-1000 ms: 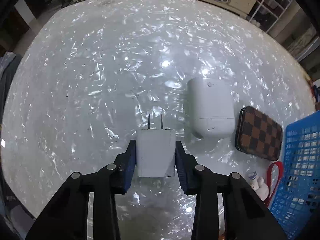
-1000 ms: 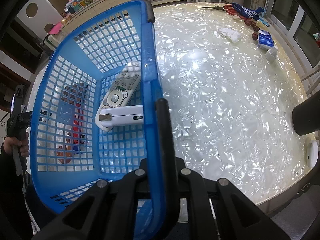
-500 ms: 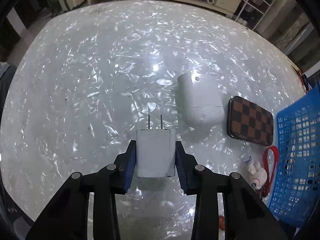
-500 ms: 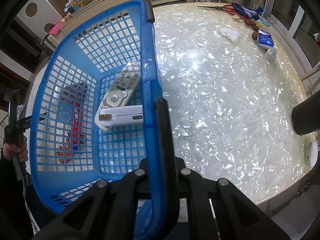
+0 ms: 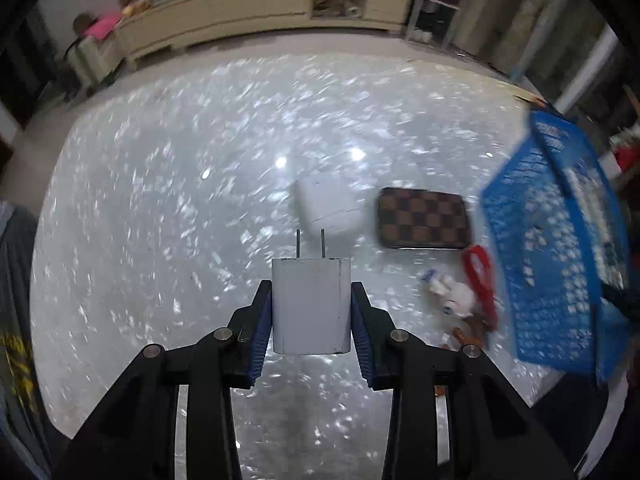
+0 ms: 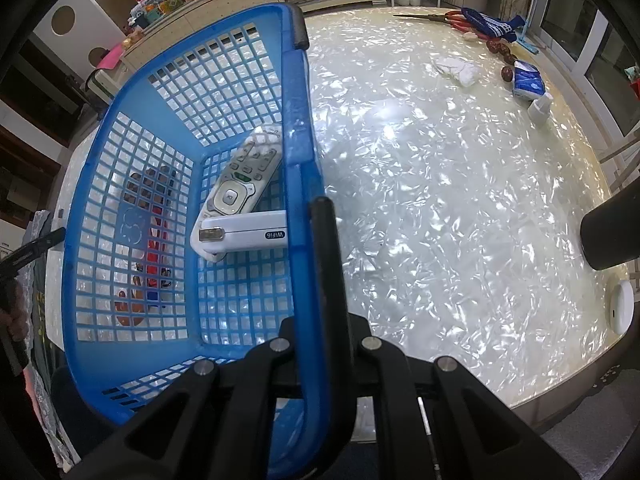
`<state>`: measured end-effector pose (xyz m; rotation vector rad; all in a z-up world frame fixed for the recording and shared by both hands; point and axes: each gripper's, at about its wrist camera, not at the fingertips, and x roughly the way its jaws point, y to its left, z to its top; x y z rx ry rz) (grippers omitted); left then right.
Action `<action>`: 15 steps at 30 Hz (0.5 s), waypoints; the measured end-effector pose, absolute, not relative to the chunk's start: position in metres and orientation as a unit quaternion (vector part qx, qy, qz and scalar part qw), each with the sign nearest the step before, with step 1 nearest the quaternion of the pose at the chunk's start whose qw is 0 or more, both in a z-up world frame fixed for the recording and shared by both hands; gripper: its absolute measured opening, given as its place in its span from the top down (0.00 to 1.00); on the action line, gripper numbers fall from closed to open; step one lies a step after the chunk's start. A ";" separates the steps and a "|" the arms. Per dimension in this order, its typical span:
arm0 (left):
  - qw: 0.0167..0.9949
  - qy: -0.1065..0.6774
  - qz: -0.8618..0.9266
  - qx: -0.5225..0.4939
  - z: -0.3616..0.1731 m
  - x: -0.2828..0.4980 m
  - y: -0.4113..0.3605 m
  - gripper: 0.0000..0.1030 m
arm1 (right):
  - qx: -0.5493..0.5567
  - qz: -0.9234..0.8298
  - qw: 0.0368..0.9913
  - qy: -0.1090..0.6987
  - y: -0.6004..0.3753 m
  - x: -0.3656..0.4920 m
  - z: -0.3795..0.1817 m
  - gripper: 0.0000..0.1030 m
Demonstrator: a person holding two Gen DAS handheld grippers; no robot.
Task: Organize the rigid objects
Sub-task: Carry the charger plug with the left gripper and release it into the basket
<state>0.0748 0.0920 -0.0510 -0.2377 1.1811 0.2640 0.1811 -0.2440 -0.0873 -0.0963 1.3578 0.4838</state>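
Observation:
My left gripper (image 5: 311,312) is shut on a white plug charger (image 5: 311,304), prongs pointing forward, held above the table. Ahead of it lie a white case (image 5: 328,210) and a brown checkered wallet (image 5: 424,218). The blue basket (image 5: 556,248) stands at the right. My right gripper (image 6: 316,300) is shut on the blue basket's rim (image 6: 298,160). Inside the basket lie a grey remote (image 6: 240,180) and a white WiFi device (image 6: 244,236).
A red strap with a small white figure (image 5: 456,294) lies beside the basket. In the right wrist view the far table edge holds scissors (image 6: 444,18), a white cloth (image 6: 456,68), a blue packet (image 6: 528,84) and a small white bottle (image 6: 540,106). A black cylinder (image 6: 612,236) stands at the right.
My left gripper has lifted and tilted up with the charger, so the case and wallet sit farther off and more of the basket shows. The right gripper has stayed put.

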 end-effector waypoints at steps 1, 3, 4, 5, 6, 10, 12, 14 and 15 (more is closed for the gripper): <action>0.820 0.551 0.116 -0.104 -0.046 0.075 0.087 0.61 | -0.044 0.222 0.750 0.621 -0.244 0.181 -0.087 0.94; 0.833 0.542 0.090 -0.070 -0.032 0.081 0.069 0.61 | -0.043 0.222 0.750 0.621 -0.245 0.181 -0.087 0.94; 0.838 0.538 0.077 -0.046 -0.026 0.084 0.059 0.61 | -0.044 0.223 0.750 0.621 -0.245 0.181 -0.087 0.94; 0.842 0.535 0.067 -0.020 -0.022 0.087 0.049 0.61 | -0.043 0.222 0.751 0.621 -0.245 0.181 -0.086 0.94; 0.847 0.529 0.058 0.008 -0.015 0.089 0.035 0.61 | -0.043 0.222 0.751 0.621 -0.245 0.181 -0.086 0.94; 0.858 0.513 0.005 0.030 0.000 0.100 0.005 0.61 | -0.040 0.223 0.751 0.620 -0.245 0.181 -0.085 0.94; 0.868 0.494 -0.023 0.048 0.012 0.106 -0.016 0.61 | -0.041 0.223 0.751 0.620 -0.246 0.182 -0.085 0.94; 0.871 0.485 -0.047 0.064 0.020 0.113 -0.034 0.61 | -0.042 0.223 0.751 0.619 -0.245 0.181 -0.085 0.94; 0.873 0.480 -0.057 0.073 0.022 0.117 -0.044 0.61 | -0.042 0.223 0.751 0.620 -0.245 0.182 -0.085 0.94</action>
